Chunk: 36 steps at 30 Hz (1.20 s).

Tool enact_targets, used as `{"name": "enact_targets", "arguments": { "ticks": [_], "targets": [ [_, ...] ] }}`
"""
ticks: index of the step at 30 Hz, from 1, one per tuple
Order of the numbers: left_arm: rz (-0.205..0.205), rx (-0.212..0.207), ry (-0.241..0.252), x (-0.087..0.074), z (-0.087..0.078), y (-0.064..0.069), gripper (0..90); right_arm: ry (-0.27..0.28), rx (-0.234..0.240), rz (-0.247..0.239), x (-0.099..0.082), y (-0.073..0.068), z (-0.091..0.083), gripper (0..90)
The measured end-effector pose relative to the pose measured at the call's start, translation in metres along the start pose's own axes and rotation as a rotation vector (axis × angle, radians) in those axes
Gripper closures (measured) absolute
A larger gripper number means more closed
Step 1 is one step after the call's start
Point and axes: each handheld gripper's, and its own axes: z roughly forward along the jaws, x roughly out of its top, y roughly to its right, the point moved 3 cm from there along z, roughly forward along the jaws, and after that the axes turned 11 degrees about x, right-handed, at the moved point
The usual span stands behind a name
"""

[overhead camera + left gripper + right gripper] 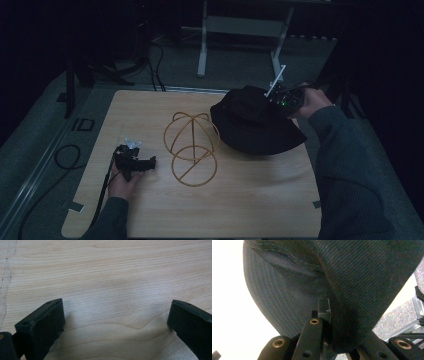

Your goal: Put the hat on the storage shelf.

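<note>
Right gripper (280, 100) is clenching the black hat (252, 122) at its far right side, jaws closed on a fold of fabric; in the right gripper view the dark ribbed cloth (352, 290) is bunching between the jaws and draping over them, stitched brim curving off to the left. The hat is sitting at the right far part of the wooden counter (250, 200), its brim spreading toward the near side and its right edge lifting where the gripper is holding it.

Just left of the hat, a wire hat stand (191, 147) is standing upright on the counter, a dome of thin yellow hoops over a ring base with one cross bar. Hat brim and stand are near each other; whether they are touching cannot be told.

Left gripper (136, 162) is lying low at the near left of the counter, well apart from the stand, pointing right. Its jaws are released and standing wide, with bare wood grain (112, 290) between them.
</note>
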Motion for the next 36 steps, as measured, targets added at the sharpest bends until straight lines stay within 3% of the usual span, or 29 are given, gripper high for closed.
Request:
{"name": "enact_targets", "arguments": {
  "ticks": [13,36],
  "targets": [
    [0.003,0.0,-0.001,0.0,0.0,0.0,1.5,-0.008,-0.033,-0.017,0.0,-0.003,-0.024,87.8],
    [0.001,0.0,0.0,0.0,0.0,0.0,1.5,0.082,-0.054,-0.035,-0.001,-0.008,-0.07,87.8]
  ]
}}
